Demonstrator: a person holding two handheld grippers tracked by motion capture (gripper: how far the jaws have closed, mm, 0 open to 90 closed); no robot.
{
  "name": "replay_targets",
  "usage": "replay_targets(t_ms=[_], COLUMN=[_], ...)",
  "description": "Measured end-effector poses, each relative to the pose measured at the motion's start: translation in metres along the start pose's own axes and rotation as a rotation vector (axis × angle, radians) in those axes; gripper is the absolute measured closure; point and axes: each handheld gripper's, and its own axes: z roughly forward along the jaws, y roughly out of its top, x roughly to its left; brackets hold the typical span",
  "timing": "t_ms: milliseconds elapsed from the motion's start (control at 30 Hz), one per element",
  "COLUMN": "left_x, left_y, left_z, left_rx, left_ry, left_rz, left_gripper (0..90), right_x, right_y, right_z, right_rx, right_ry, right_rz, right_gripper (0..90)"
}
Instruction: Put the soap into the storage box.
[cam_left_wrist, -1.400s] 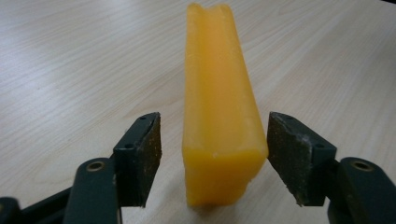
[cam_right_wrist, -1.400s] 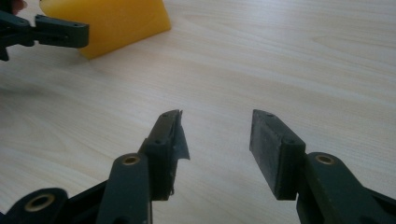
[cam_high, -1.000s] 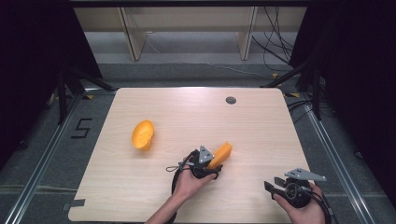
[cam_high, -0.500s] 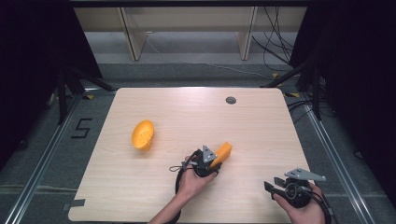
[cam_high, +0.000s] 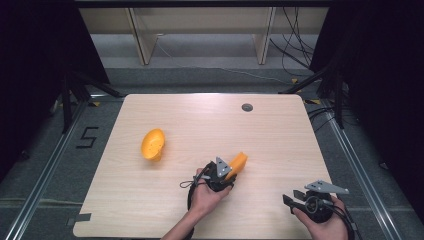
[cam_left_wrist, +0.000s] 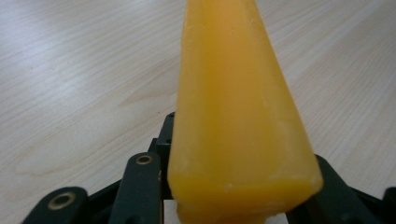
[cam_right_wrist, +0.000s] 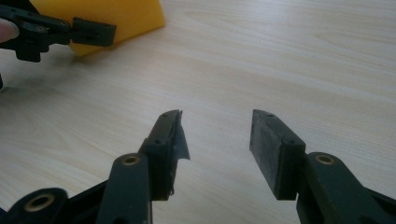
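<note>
A: High view, nearest first: right gripper (cam_high: 290, 199) at the near right edge of the table (cam_high: 280, 135), jaws apart, nothing between them, resting well clear of the work.

B: And the left gripper (cam_high: 231, 169)?

A: Mid-table, just ahead of the hand. Its jaws have just been closing, and now they are clamped on the orange wedge (cam_high: 237, 163). Left gripper view has the wedge (cam_left_wrist: 238, 107) rising straight from between the jaws.

B: So the grasp is made?

A: I'd judge so. Lifting and moving are left, if that is the aim. Farther off to the left lies a second orange piece (cam_high: 152, 144), untouched, well apart from the first.

B: Anything unclear?

A: The pads are hidden behind the wedge, so contact is inferred. Can't tell if the wedge is off the wood. Small dark disc (cam_high: 247, 107) near the far edge, unidentifiable.
</note>
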Motion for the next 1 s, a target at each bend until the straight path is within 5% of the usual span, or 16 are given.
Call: replay_targets(t_ms=[33, 100, 133, 233, 267, 500, 1000], left_x=[-0.003, -0.001, -0.003, -0.002, -0.004, -0.004, 0.01], left_y=[0.0, 0.001, 0.002, 0.004, 0.004, 0.008, 0.007], left_z=[0.001, -0.003, -0.003, -0.007, -0.007, -0.017, -0.051], left_rx=[-0.034, -0.01, -0.045, -0.029, -0.06, -0.102, -0.172], left_ry=[0.002, -0.003, 0.006, 0.012, 0.017, 0.023, 0.119], left_rz=[-0.041, 0.0, -0.029, 0.002, -0.035, -0.04, -0.103], left_gripper=[60.3, 60.3, 60.4, 60.4, 60.3, 60.4, 60.4], right_x=[0.0, 0.0, -0.001, -0.001, -0.001, -0.001, -0.001], right_y=[0.0, 0.0, 0.0, 0.0, 0.0, 0.0, 0.0], right_z=[0.0, 0.0, 0.001, 0.001, 0.001, 0.001, -0.001], right_rx=[0.0, -0.002, -0.012, -0.012, -0.012, -0.005, -0.014], right_ry=[0.001, 0.001, 0.01, 0.009, 0.008, -0.019, -0.001], right_rz=[0.0, -0.003, -0.008, -0.008, -0.008, -0.004, -0.005], right_gripper=[53.6, 53.6, 53.6, 53.5, 53.6, 53.6, 53.4])
